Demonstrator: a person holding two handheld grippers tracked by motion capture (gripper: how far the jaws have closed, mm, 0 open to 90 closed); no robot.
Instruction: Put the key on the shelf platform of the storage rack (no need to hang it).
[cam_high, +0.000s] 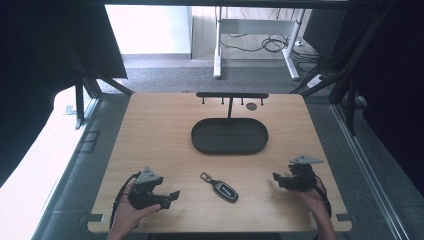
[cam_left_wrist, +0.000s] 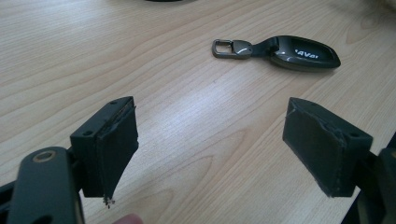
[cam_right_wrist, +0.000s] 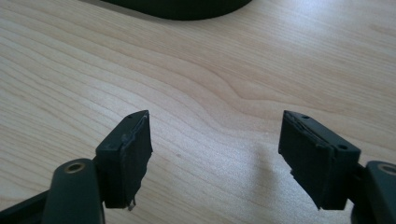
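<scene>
A dark car key fob (cam_high: 224, 189) with a metal clip lies on the wooden table near its front edge, between the two hands. In the left gripper view the key fob (cam_left_wrist: 299, 51) rests ahead and to the right of the jaws, clip end pointing left. My left gripper (cam_high: 172, 197) sits at the front left, open and empty, its jaws aimed toward the fob; the left gripper (cam_left_wrist: 212, 149) has only bare wood between its jaws. My right gripper (cam_high: 276, 179) is at the front right, open, aimed left. Bare wood also lies between the jaws of the right gripper (cam_right_wrist: 215, 154).
A black oval tray (cam_high: 229, 136) sits mid-table, its near rim (cam_right_wrist: 177, 9) showing in the right gripper view. Behind it stands a black T-shaped rack with hooks (cam_high: 231, 96). A small round dark disc (cam_high: 251, 106) lies by the rack. Bare wood surrounds the fob.
</scene>
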